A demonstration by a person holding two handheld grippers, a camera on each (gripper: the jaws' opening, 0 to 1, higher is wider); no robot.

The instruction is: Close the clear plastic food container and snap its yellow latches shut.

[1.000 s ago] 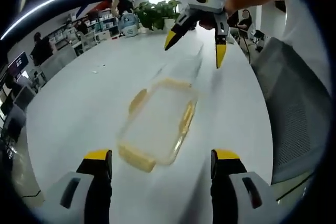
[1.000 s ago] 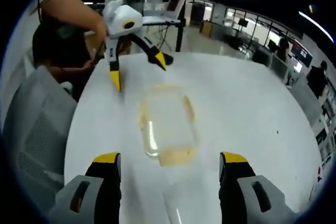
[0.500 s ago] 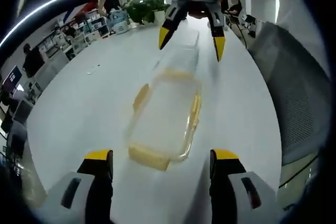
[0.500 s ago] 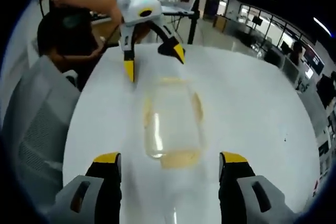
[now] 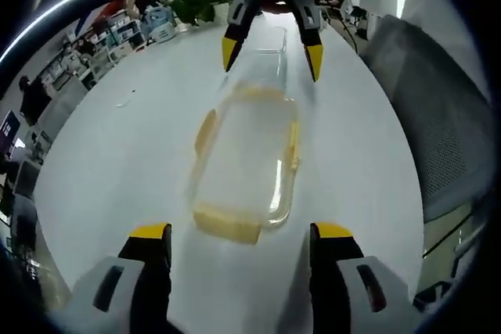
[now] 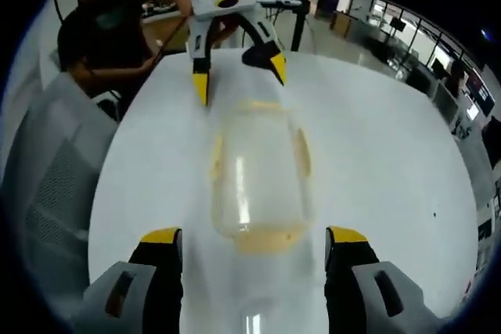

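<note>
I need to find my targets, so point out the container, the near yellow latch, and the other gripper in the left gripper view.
container (image 5: 244, 154), left gripper view, its clear top
near latch (image 5: 225, 225), left gripper view, middle of the yellow strip
right gripper (image 5: 271, 55), left gripper view, midway between its yellow tips

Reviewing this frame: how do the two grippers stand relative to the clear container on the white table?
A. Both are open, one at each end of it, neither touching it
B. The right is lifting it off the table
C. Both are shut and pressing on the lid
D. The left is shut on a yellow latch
A: the left gripper and right gripper both have jaws spread, facing each other across the container, which lies untouched on the table.
</note>
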